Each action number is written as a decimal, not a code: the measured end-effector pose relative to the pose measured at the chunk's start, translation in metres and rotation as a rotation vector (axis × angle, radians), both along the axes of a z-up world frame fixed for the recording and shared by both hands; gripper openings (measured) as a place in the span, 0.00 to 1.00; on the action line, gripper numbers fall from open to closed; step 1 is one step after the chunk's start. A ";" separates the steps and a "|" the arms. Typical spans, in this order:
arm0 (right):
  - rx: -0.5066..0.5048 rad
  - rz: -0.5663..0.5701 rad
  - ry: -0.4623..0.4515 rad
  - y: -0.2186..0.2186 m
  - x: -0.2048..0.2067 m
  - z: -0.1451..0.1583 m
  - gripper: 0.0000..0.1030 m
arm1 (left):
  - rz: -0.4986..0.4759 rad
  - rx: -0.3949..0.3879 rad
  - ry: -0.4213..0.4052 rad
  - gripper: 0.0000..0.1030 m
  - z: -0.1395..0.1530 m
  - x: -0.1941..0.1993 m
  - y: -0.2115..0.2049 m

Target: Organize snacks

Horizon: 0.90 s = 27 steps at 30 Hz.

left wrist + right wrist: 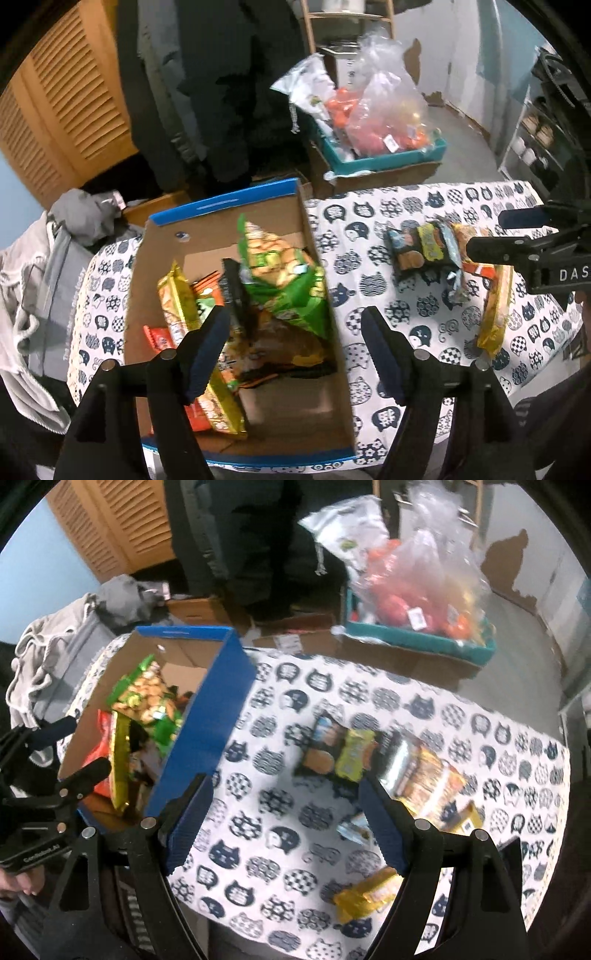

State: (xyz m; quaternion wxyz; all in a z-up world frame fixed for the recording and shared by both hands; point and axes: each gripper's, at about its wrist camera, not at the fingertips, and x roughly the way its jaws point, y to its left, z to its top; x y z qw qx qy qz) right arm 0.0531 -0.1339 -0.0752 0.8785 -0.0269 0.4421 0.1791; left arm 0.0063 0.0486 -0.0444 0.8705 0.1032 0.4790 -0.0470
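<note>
Most snacks are in the cardboard box (325,236) already, green bag (284,280) on top. A few packets (384,771) lie loose on the bench (280,834). Left gripper (295,354) over the box, right gripper (284,823) nearing the packets, both jaws wide, empty. Next up, I'd guess: grab one.

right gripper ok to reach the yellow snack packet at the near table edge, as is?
Probably yes. The right gripper is open and empty above the cat-print tablecloth; the yellow snack packet lies flat just below its right finger, nothing on top. The cardboard box sits well off to the left.
</note>
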 end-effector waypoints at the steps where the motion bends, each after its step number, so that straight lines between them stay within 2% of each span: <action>1: 0.001 -0.010 0.004 -0.006 -0.001 -0.002 0.79 | -0.008 0.004 0.002 0.73 -0.001 0.000 -0.004; 15: 0.018 -0.131 0.082 -0.072 -0.005 -0.038 0.79 | -0.093 0.026 0.074 0.73 -0.024 -0.003 -0.063; 27: -0.030 -0.299 0.227 -0.113 -0.006 -0.107 0.79 | -0.125 0.040 0.165 0.73 -0.067 -0.004 -0.089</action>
